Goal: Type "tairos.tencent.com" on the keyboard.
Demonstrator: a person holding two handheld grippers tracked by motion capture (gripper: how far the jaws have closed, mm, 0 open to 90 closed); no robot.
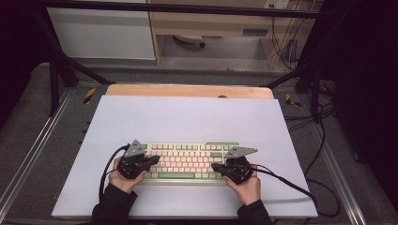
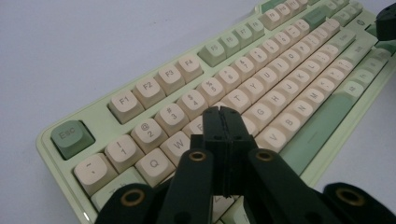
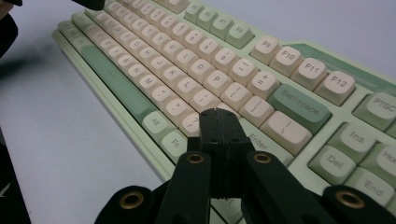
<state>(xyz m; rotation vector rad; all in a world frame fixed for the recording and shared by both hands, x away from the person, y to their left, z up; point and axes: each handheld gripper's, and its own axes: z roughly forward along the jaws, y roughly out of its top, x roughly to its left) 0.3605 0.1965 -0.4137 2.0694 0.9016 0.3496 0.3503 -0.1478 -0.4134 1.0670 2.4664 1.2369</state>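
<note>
The table (image 1: pixel 187 117) carries a keyboard (image 1: pixel 187 161) lying near the person's edge, its long axis running left to right across the person's front, so each end falls to one hand. The left gripper (image 1: pixel 151 161) sits over the keyboard's left end and the right gripper (image 1: pixel 215 166) over its right end, both angled inward toward the middle. In the left gripper view the jaws are pressed together with nothing between them, tips over the keys near E and R (image 2: pixel 205 122). In the right gripper view the jaws are likewise closed and empty, tips just before the Enter key (image 3: pixel 258 138). The left-hand letters are nearer the left gripper, the right-hand ones nearer the right; pressing likely needs only a short dip
</note>
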